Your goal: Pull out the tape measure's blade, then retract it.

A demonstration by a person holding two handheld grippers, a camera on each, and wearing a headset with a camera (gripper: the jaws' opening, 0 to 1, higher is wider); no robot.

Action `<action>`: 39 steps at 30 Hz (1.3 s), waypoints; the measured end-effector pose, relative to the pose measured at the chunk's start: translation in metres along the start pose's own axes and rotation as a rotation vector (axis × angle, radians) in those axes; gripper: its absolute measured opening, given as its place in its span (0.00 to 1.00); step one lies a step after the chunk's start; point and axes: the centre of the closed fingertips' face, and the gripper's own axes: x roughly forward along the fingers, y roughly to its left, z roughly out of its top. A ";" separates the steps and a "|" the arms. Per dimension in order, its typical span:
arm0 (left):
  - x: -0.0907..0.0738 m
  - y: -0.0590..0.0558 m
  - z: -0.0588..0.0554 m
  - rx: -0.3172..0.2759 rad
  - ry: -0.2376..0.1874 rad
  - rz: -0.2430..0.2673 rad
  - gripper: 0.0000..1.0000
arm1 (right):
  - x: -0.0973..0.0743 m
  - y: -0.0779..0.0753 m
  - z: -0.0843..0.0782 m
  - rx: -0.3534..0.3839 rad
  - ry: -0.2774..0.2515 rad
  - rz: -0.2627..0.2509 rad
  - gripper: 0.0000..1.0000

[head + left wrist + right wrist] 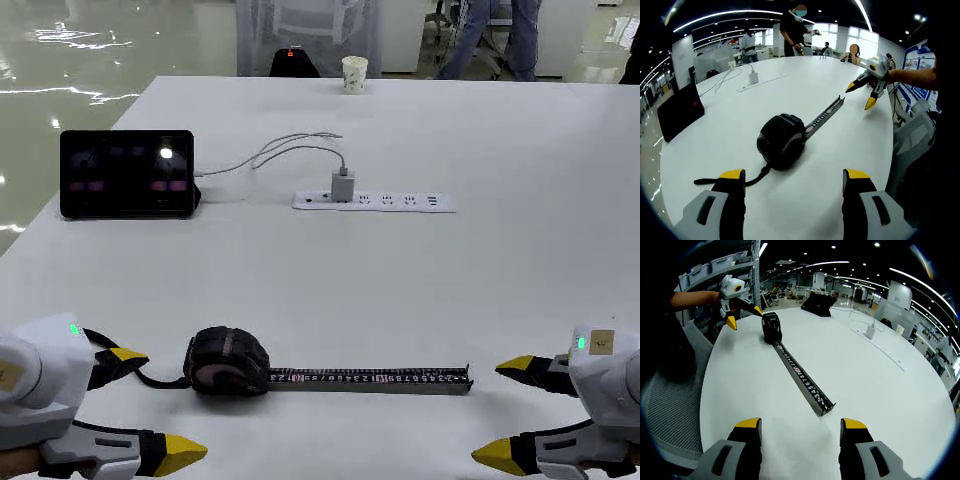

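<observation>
A: Where is the tape measure?

B: The case (227, 360) sits on the white table (420, 290), near the front edge. The blade (370, 379) is drawn out of it and lies flat on the tabletop, numbers up. Its hook end points toward the right gripper (502, 409).

A: And the grippers?

B: The left gripper (160, 402) is just beside the case, on the side away from the blade, with its jaws wide apart and holding nothing. The case's black strap (160, 380) trails toward it and ends close by one yellow tip; whether they touch cannot be told. The right gripper is near the blade's hook end but apart from it, its jaws likewise spread wide and empty.

A: What lies farther back?

B: A dark tablet (127, 173) stands on the left gripper's side. A white power strip (400, 202) lies mid-table with a charger (343, 185) plugged in, and its cable (280, 152) loops toward the tablet. A paper cup (355, 73) stands at the far edge.
</observation>
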 end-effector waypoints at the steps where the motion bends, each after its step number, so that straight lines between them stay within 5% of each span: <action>1: 0.000 -0.001 -0.001 -0.005 -0.003 0.004 0.77 | 0.000 0.001 0.001 0.008 -0.005 -0.008 0.63; 21: -0.006 -0.021 -0.003 -0.078 -0.091 0.103 0.87 | 0.000 0.029 0.013 0.090 -0.099 -0.055 0.78; 39: -0.012 -0.041 0.009 -0.109 -0.150 0.140 0.91 | -0.003 0.049 0.024 0.185 -0.159 -0.126 0.90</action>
